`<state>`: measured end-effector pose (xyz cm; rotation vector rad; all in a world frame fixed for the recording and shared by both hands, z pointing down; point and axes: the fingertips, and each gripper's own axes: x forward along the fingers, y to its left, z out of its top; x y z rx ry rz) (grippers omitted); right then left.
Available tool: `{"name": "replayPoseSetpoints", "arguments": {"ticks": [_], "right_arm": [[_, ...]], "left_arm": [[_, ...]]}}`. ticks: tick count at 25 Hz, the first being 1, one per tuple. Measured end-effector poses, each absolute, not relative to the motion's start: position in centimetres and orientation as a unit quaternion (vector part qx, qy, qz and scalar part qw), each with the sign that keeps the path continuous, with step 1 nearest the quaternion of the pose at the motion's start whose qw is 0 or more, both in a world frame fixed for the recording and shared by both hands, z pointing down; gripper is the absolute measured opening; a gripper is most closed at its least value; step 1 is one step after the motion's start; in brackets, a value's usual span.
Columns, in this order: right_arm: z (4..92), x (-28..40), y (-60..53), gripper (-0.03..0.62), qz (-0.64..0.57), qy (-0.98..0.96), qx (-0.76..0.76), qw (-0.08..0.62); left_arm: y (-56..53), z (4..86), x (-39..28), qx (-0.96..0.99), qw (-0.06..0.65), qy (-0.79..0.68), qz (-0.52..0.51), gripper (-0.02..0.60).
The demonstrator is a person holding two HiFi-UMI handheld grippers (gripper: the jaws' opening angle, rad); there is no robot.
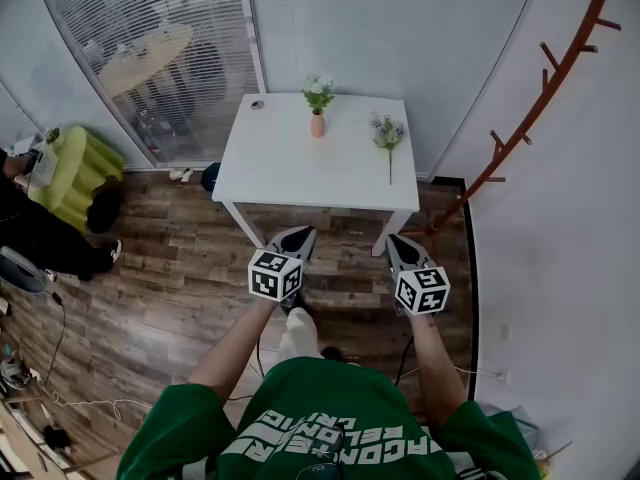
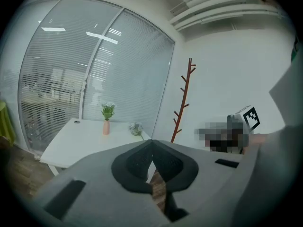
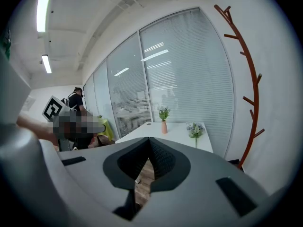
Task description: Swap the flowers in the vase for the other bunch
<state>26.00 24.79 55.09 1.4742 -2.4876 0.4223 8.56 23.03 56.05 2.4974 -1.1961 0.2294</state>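
Note:
A small pink vase (image 1: 317, 124) stands upright at the back middle of the white table (image 1: 300, 173), with green and white flowers (image 1: 319, 92) in it. A second bunch, pale purple and white (image 1: 387, 132), lies flat on the table's right side with its stem towards me. Both grippers are over the wooden floor in front of the table, well short of it. My left gripper (image 1: 303, 232) and my right gripper (image 1: 393, 239) are shut with nothing between the jaws. The vase (image 2: 106, 127) (image 3: 164, 127) and the loose bunch (image 2: 136, 129) (image 3: 195, 129) show far ahead in both gripper views.
A small round thing (image 1: 258, 104) lies at the table's back left corner. A red-brown coat rack (image 1: 530, 118) leans on the right wall. A green chair (image 1: 72, 171) and a seated person (image 1: 40, 236) are at the left. Glass walls with blinds stand behind the table.

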Motion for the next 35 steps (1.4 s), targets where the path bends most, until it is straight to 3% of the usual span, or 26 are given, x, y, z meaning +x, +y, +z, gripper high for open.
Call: {"name": "replayPoseSetpoints", "arguments": {"ticks": [19, 35], "right_arm": [[54.9, 17.8, 8.0, 0.012, 0.155, -0.838, 0.510, 0.120], [55.1, 12.8, 1.8, 0.012, 0.142, -0.830, 0.522, 0.140]], "left_arm": [[6.1, 56.1, 0.6, 0.890, 0.193, -0.405, 0.086, 0.008], [-0.5, 56.8, -4.7, 0.895, 0.197, -0.393, 0.075, 0.008]]}}
